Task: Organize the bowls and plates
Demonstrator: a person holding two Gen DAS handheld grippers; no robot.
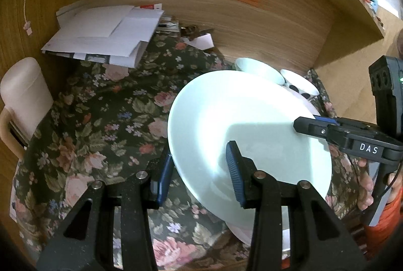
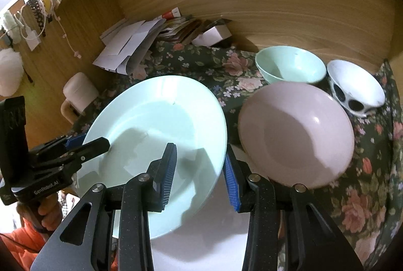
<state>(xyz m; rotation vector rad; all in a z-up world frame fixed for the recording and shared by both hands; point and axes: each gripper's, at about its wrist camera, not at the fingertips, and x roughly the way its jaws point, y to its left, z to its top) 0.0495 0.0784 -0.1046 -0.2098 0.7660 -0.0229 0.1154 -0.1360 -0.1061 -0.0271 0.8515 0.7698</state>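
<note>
Nearest, the left hand-held gripper (image 1: pixel 200 176) and the right hand-held gripper (image 2: pixel 200 176) each pinch an opposite rim of the round pale mint ceramic plate (image 2: pixel 156 125), jaws narrowed onto its edge. The plate hangs tilted above a white plate (image 2: pixel 209 228) on the floral-clothed counter (image 1: pixel 100 115). Judging by the layout, stacking turns on lowering it level straight down. Just to its right sits a pink shallow bowl (image 2: pixel 297 135), close to that rim. Farther back stand a mint bowl (image 2: pixel 289 67) and a white black-spotted bowl (image 2: pixel 355 87); open cloth lies leftward.
</note>
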